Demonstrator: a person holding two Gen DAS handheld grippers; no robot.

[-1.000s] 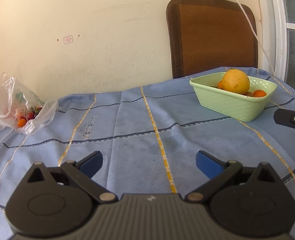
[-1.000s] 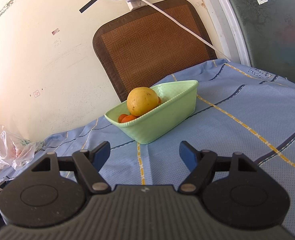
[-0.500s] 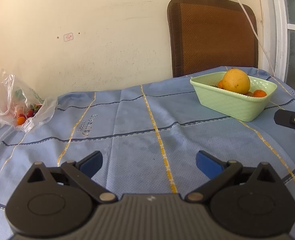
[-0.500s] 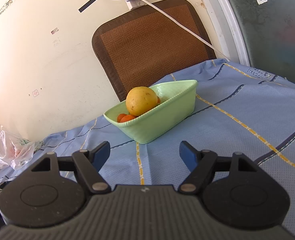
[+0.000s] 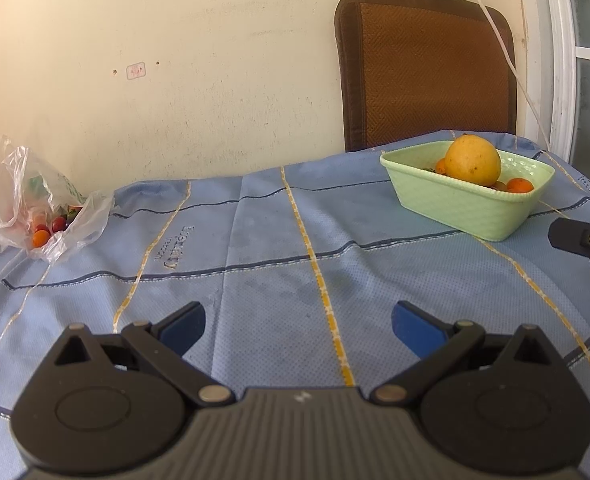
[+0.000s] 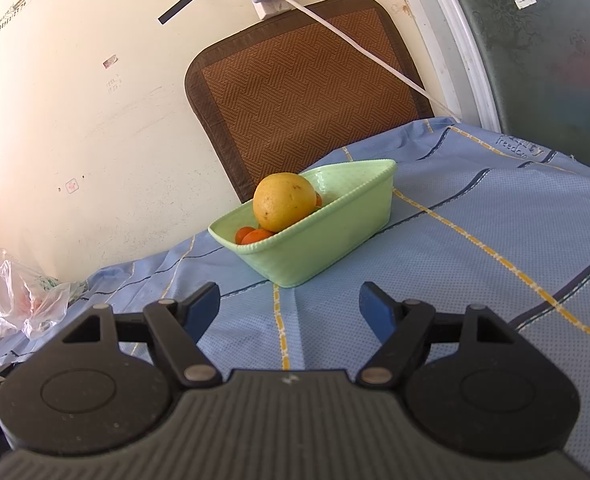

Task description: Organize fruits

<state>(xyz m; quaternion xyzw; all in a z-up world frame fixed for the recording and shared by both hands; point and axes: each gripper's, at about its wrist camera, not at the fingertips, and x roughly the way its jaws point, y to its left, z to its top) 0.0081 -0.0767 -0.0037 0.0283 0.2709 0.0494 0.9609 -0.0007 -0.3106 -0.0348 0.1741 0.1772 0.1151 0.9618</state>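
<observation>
Nearest the left wrist camera, the left gripper (image 5: 298,320) hung over the blue striped tablecloth (image 5: 263,248) with its blue-padded fingers spread wide and nothing between them. The right gripper (image 6: 289,304) was likewise spread apart and empty, pointed at the pale green basket (image 6: 335,236), which stood just beyond its fingertips. Farther out on the cloth, that basket held a large yellow fruit (image 6: 284,201) resting on top of several small orange fruits (image 6: 255,236). Well apart from it, at the far left edge of the table, a crumpled clear plastic bag (image 5: 35,200) lay open with small red and orange fruits (image 5: 49,230) inside. Behind the table stood a brown woven chair back (image 5: 427,68) against the cream wall (image 5: 175,60), with a white cable (image 6: 355,46) running down across it.
</observation>
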